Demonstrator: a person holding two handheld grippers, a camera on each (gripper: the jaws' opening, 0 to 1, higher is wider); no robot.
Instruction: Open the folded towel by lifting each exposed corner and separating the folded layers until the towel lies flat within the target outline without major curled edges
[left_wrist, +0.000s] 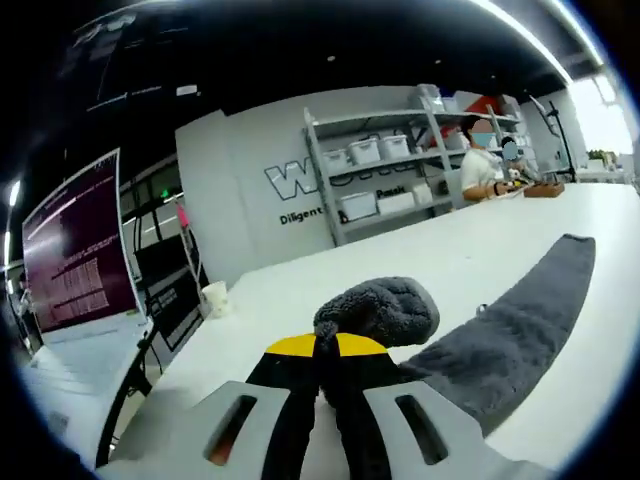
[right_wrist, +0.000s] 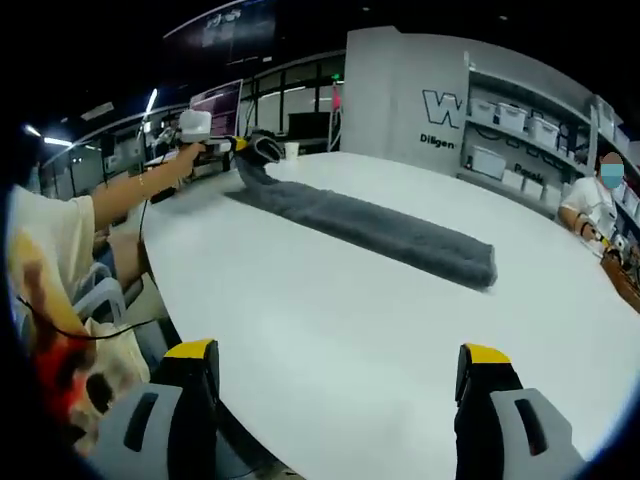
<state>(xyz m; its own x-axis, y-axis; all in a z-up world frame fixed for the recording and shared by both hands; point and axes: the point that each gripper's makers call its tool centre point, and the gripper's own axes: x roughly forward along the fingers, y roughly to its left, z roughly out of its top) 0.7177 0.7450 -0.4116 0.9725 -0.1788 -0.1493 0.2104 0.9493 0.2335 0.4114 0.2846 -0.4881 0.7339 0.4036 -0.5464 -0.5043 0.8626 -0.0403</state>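
Two grippers in play. Left gripper (left_wrist: 330, 365) clamped tight on bunched end of grey towel (right_wrist: 370, 228), lifted off white table (right_wrist: 330, 330); rest lay as long folded strip. Right gripper (right_wrist: 335, 385) hung with jaws spread, holding nothing, well short of towel.

Left gripper view sits low at the table's (left_wrist: 470, 255) near end, right up against the towel (left_wrist: 505, 330), looking along its length toward the far shelving (left_wrist: 385, 170). Right gripper view hangs back at the table edge, well apart from the towel (right_wrist: 370, 228), facing across it. Both share towel, tabletop (right_wrist: 330, 330), shelving (right_wrist: 520, 140), seated person (right_wrist: 592, 205).
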